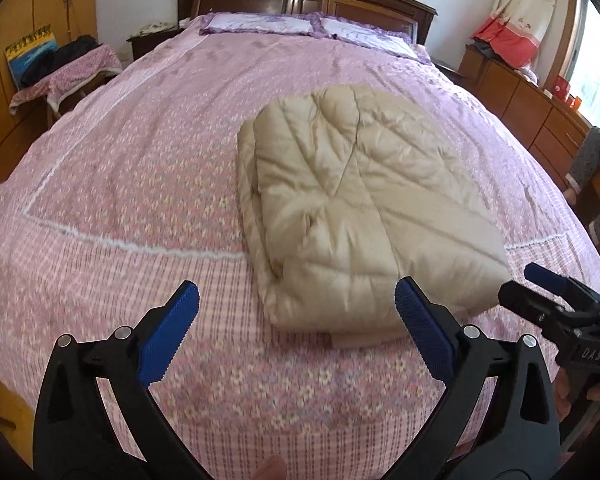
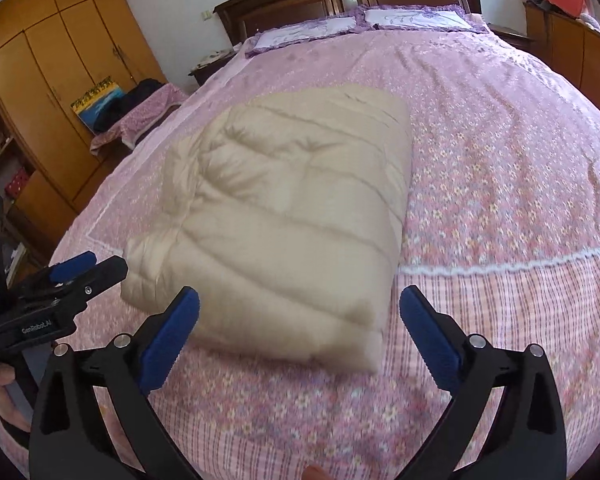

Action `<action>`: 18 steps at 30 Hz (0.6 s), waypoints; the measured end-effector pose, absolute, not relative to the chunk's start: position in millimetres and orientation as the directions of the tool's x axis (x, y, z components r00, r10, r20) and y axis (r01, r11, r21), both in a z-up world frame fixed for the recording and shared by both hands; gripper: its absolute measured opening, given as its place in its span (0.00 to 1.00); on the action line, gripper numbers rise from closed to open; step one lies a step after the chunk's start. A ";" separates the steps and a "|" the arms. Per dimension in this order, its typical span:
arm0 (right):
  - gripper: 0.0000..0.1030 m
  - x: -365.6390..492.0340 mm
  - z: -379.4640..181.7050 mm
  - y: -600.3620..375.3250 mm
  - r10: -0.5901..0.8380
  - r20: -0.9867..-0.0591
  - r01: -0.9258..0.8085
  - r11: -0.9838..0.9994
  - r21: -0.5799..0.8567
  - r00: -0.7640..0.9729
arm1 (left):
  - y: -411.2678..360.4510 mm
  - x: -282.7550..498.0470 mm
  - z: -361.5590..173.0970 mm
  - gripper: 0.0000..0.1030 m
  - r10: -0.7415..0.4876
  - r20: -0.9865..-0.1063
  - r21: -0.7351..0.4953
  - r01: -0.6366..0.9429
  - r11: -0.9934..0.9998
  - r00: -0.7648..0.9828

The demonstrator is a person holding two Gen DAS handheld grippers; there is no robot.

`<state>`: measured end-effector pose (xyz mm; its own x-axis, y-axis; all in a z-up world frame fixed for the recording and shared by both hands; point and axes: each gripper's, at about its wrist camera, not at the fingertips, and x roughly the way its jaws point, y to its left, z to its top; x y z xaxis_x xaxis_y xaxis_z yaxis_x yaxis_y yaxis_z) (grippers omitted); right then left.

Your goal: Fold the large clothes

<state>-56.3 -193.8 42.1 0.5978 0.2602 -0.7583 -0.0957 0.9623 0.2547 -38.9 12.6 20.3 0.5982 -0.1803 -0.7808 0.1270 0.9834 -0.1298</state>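
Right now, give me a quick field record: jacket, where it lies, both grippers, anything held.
jacket: beige padded jacket, folded into a thick rectangular bundle
place: on the pink bedspread, nearer the foot than the pillows
left gripper: open, nothing between the pads, short of the jacket's near edge
right gripper: open, empty, over the jacket's near edge, not touching
held: nothing
bundle edges: layers show on its left side in the left view
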 end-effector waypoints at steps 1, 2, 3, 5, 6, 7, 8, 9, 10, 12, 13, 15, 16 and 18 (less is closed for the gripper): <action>0.95 -60.8 39.6 -193.5 0.252 -0.763 -0.092 0.965 0.247 0.595 | 12.0 -40.6 18.0 0.95 -0.178 -0.787 -0.130 0.123 0.984 0.591; 0.95 -64.6 37.2 -192.4 0.246 -0.767 -0.089 0.966 0.241 0.592 | 10.8 -42.3 15.6 0.95 -0.177 -0.791 -0.130 0.122 0.984 0.586; 0.95 -68.3 34.1 -191.6 0.238 -0.773 -0.085 0.969 0.233 0.587 | 10.2 -45.1 12.6 0.95 -0.176 -0.794 -0.129 0.122 0.984 0.581; 0.95 -75.9 27.7 -190.8 0.226 -0.783 -0.079 0.972 0.222 0.580 | 8.0 -50.3 6.3 0.95 -0.160 -0.799 -0.112 0.118 0.987 0.579; 0.95 -79.0 24.4 -191.2 0.223 -0.787 -0.075 0.972 0.221 0.575 | 7.3 -52.8 2.2 0.95 -0.149 -0.805 -0.101 0.114 0.988 0.575; 0.95 -81.4 21.5 -191.9 0.221 -0.791 -0.071 0.973 0.221 0.571 | 6.1 -54.8 -2.6 0.95 -0.141 -0.813 -0.093 0.113 0.989 0.565; 0.95 -84.5 18.1 -192.4 0.219 -0.795 -0.063 0.973 0.223 0.567 | 4.3 -56.2 -7.7 0.95 -0.136 -0.823 -0.089 0.111 0.990 0.552; 0.95 -87.4 14.7 -192.9 0.217 -0.798 -0.056 0.973 0.224 0.563 | 3.3 -57.6 -11.6 0.95 -0.133 -0.828 -0.088 0.108 0.990 0.544; 0.95 -89.4 12.2 -193.2 0.215 -0.800 -0.052 0.973 0.225 0.560 | 3.1 -59.0 -15.8 0.95 -0.133 -0.834 -0.091 0.105 0.990 0.536; 0.95 -93.9 4.3 -192.9 0.203 -0.808 -0.042 0.976 0.216 0.553 | 2.5 -61.0 -21.9 0.95 -0.136 -0.841 -0.098 0.100 0.990 0.524; 0.95 -95.7 -0.4 -192.1 0.191 -0.814 -0.038 0.978 0.204 0.549 | 2.2 -62.3 -25.0 0.95 -0.134 -0.844 -0.097 0.097 0.990 0.520; 0.95 -98.3 -7.8 -191.2 0.177 -0.822 -0.028 0.981 0.192 0.541 | 1.4 -64.4 -28.9 0.95 -0.127 -0.847 -0.090 0.096 0.991 0.517; 0.95 -99.5 -10.8 -190.9 0.176 -0.825 -0.025 0.981 0.193 0.537 | 0.4 -64.6 -30.4 0.95 -0.122 -0.848 -0.085 0.095 0.992 0.516; 0.95 -101.3 -17.4 -191.4 0.182 -0.831 -0.015 0.979 0.205 0.526 | -1.3 -65.2 -33.7 0.95 -0.112 -0.850 -0.074 0.094 0.993 0.514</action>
<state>-101.3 -191.4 -17.4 0.5256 0.1820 -0.8311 -0.0148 0.9787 0.2049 -65.2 -1.3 -33.7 0.5144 -0.1124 -0.8501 0.0943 0.9928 -0.0742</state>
